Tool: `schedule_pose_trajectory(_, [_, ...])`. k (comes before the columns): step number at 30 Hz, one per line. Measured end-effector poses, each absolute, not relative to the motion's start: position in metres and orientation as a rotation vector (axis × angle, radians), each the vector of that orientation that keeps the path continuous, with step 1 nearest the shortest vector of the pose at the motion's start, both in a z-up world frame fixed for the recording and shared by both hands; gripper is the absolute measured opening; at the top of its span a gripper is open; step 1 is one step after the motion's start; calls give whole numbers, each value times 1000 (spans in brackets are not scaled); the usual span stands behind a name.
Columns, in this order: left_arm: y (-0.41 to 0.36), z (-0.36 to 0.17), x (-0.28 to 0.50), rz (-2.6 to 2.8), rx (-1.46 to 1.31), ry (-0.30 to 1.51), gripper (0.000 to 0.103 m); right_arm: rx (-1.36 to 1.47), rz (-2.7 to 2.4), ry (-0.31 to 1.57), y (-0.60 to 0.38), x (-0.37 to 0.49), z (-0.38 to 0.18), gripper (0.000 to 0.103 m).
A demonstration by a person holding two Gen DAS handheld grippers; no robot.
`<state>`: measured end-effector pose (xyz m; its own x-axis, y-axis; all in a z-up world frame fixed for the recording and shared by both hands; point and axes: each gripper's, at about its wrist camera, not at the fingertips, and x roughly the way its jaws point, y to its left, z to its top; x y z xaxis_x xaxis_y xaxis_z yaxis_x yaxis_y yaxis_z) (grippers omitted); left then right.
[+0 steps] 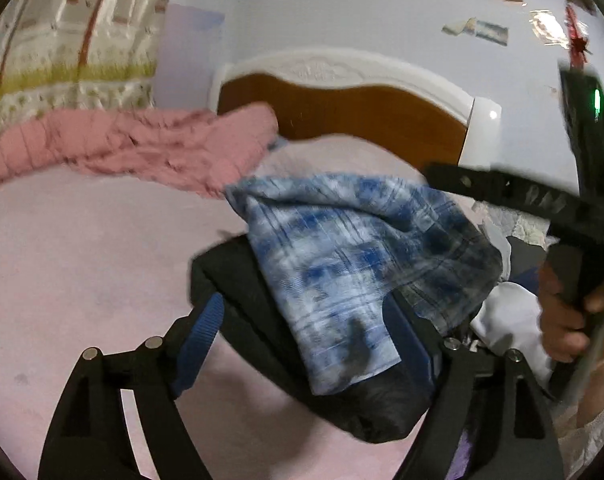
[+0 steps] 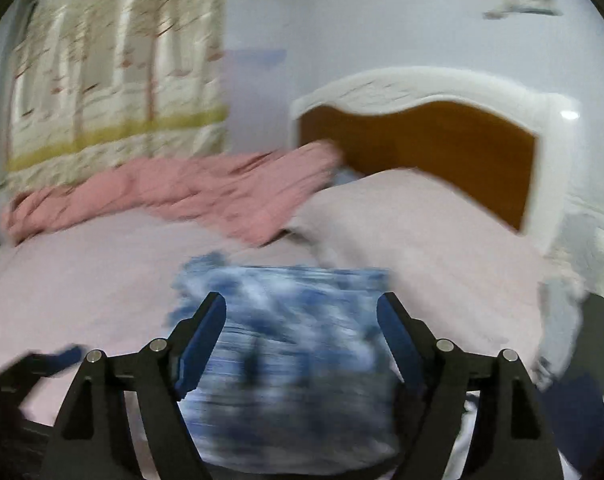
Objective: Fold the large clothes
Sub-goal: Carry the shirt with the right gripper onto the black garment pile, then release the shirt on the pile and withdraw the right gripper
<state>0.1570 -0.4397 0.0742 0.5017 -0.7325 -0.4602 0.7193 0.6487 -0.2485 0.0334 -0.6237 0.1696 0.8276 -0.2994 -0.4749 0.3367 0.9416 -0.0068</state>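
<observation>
A blue-and-white plaid garment lies folded on top of a black garment on the pink bed sheet. My left gripper is open, its fingers on either side of this pile. In the right wrist view the same plaid garment lies blurred between and below the fingers of my open right gripper. The right gripper's black body and the hand holding it show at the right of the left wrist view.
A crumpled pink blanket lies across the far side of the bed. A pillow rests against the white and brown headboard. A patterned curtain hangs at the back left. White cloth lies at the right.
</observation>
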Motion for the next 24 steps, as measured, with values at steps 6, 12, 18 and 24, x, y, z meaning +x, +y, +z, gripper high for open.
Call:
schedule_pose_trajectory(6, [-463,21,182,-888,-165,799,70,290,-201,831,-659,113,148,21])
schedule_pose_trajectory(12, [-458,8,180,-910,-154,776,70,315,-426,628,-701,115,169,17])
schedule_pose_trajectory(18, [-435,30,174,-873,-157,636,70,264,-407,525,-684,71,181,18])
schedule_pose_trajectory(24, [-398,59,165,-783,-115,479,70,145,-327,488,-613,27,165,19])
